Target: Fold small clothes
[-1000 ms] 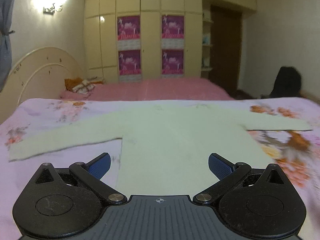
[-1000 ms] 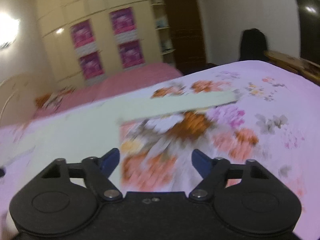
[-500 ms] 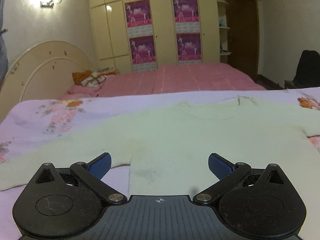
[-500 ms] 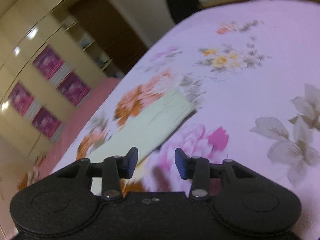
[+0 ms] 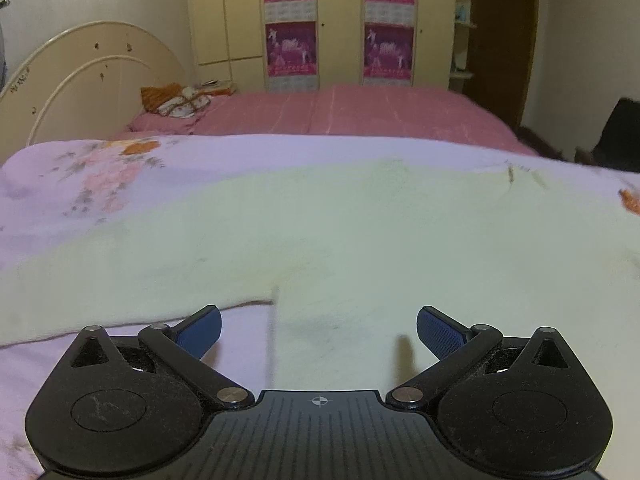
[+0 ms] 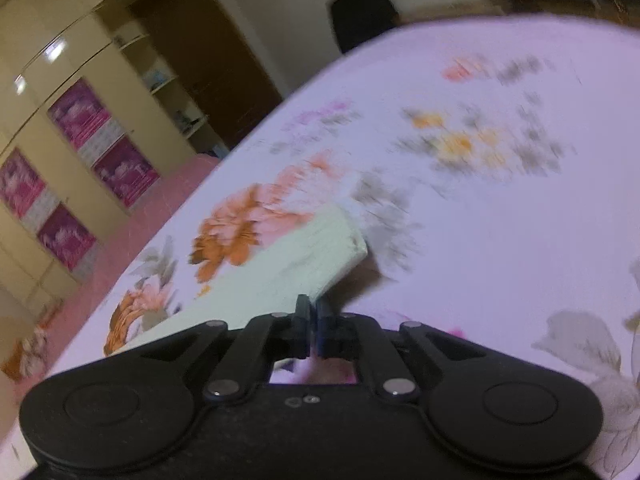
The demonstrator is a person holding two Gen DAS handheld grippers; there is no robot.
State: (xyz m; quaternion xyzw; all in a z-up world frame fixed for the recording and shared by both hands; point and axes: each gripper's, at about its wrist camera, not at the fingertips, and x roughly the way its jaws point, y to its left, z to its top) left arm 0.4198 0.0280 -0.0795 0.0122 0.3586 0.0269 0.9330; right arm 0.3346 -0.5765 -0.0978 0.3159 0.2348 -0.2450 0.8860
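Right wrist view shows the biggest change: the right gripper (image 6: 313, 312), whose jaws stood wide apart a second ago and half-narrowed half a second ago, now has them pressed together at the near edge of the cuff end of the pale cream knitted sweater's right sleeve (image 6: 296, 264). The picture is blurred, so whether cloth is truly caught between the tips cannot be told, though the sleeve edge meets them directly. The sleeve lies flat on the lilac floral bedspread (image 6: 500, 240), running away to the left. In the left wrist view, the left gripper (image 5: 319, 324) has moved closer over the sweater's body (image 5: 360, 240) and sits with its blue-padded jaws spread wide, framing the left armpit corner where sleeve meets side seam; it touches nothing visibly. The garment is spread front-up across the near bed, neckline at the far side, with a pink-covered bed (image 5: 340, 112) beyond. Judging from this, the sleeve fold is about to begin: the right side seems ready to carry the cuff inward across the body, while the left is placed to pin or lift the opposite side.
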